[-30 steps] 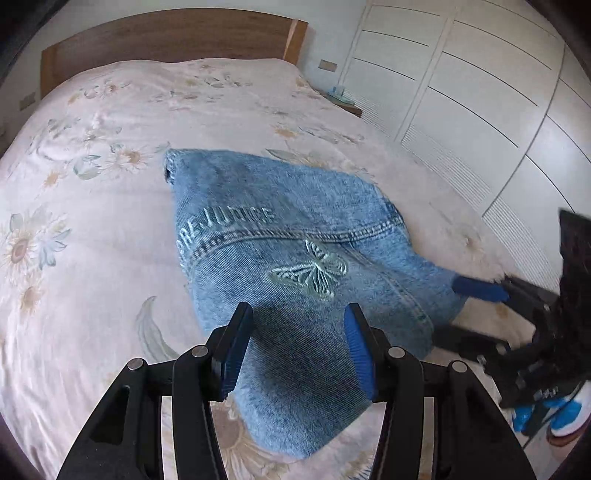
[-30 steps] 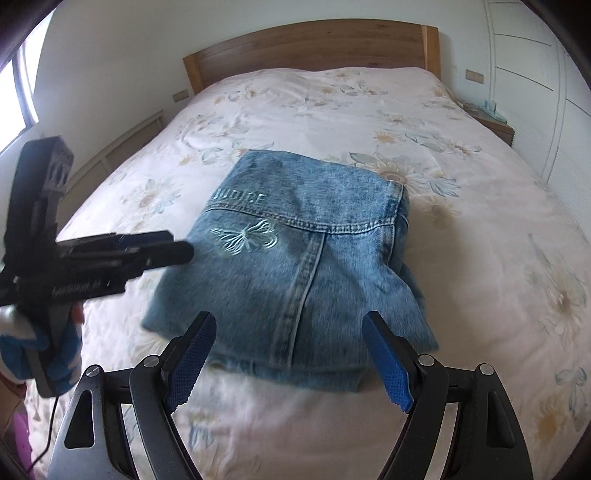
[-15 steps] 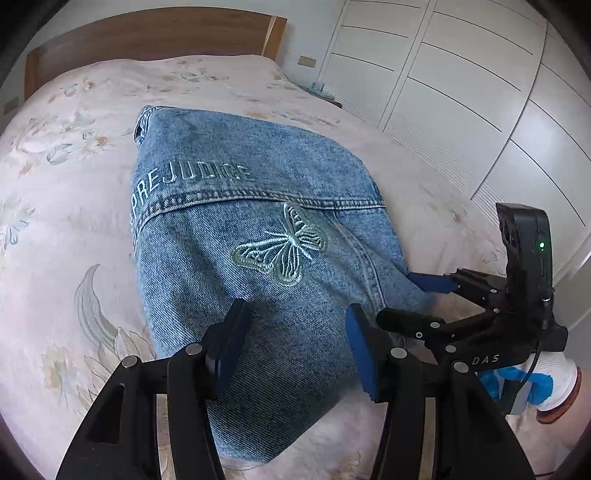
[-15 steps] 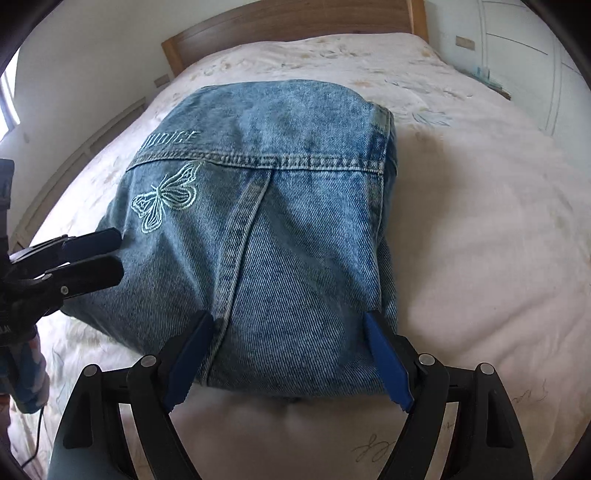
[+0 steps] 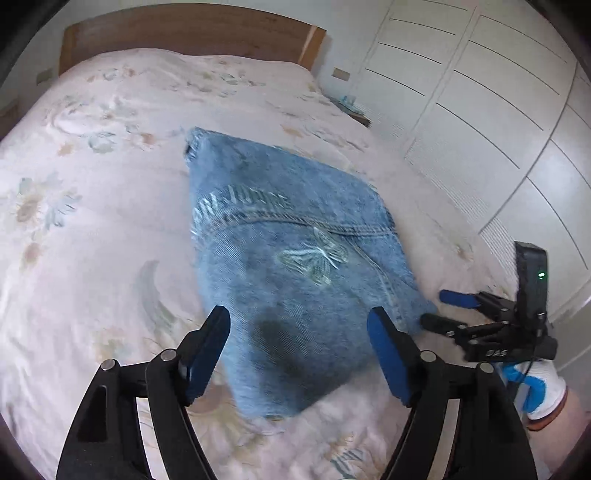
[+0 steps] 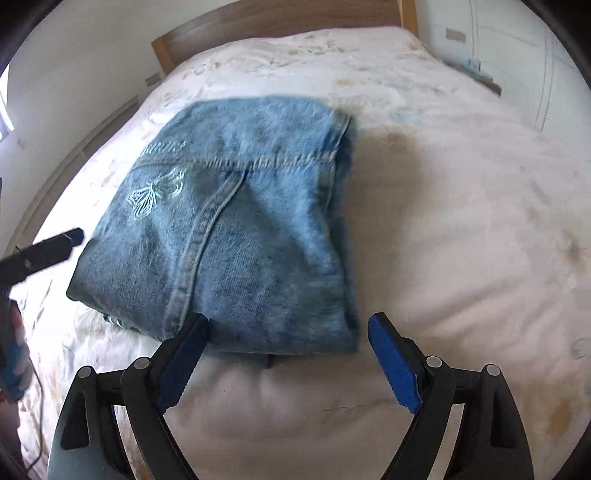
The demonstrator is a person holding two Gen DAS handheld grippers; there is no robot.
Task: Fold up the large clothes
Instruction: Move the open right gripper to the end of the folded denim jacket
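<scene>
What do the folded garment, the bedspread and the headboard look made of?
Garment: denim, washed blue, by its twill weave, raised stitched seams and an embroidered butterfly; looks thick and stiff.
Bedspread: soft woven cloth, matte cream with a faded flower print; it dimples and creases. Fibre unclear.
Headboard: wood or wood veneer, brown with a paler edge strip; smooth and low-sheen.

**Camera placement, both wrist views**

Left wrist view: looks steeply down along its own fingers from the bed's (image 5: 92,229) foot, close above the folded denim garment (image 5: 295,266), headboard (image 5: 184,33) at 12 o'clock, wardrobe (image 5: 480,110) at 2 o'clock.

Right wrist view: similar downward tilt, near the garment's (image 6: 240,229) front edge, headboard (image 6: 277,22) at 12 o'clock.

Shared field: garment, bedspread, headboard; each view catches the other gripper, at 3 o'clock (image 5: 439,308) and 9 o'clock (image 6: 55,243).
</scene>
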